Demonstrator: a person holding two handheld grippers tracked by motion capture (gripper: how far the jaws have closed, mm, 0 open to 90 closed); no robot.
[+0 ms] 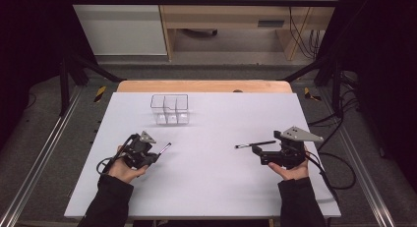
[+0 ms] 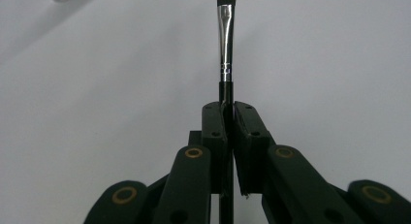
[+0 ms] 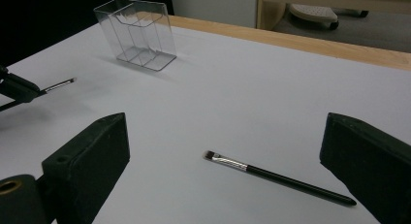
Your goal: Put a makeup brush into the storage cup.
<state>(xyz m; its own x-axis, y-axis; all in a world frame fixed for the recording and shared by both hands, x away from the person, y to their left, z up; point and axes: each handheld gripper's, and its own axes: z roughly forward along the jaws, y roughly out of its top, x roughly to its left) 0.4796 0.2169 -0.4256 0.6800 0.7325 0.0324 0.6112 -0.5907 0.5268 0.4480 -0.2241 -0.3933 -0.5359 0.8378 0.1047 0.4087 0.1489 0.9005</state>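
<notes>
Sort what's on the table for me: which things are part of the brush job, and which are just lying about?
In the job:
- left gripper, shut on a makeup brush
- right gripper, jaws open around a second brush lying on the table
- clear divided holder, standing empty

Lying about:
- nothing else on the white table; cables on the floor beside it

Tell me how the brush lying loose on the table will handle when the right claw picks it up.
The loose brush looks thin and rigid, so it probably lifts stiff and light. Its glossy, seemingly round handle may roll or slip between the pads, and lying flat on the table leaves little to get under. The right claw stands open around it, so a mid-handle pinch seems safest.
</notes>
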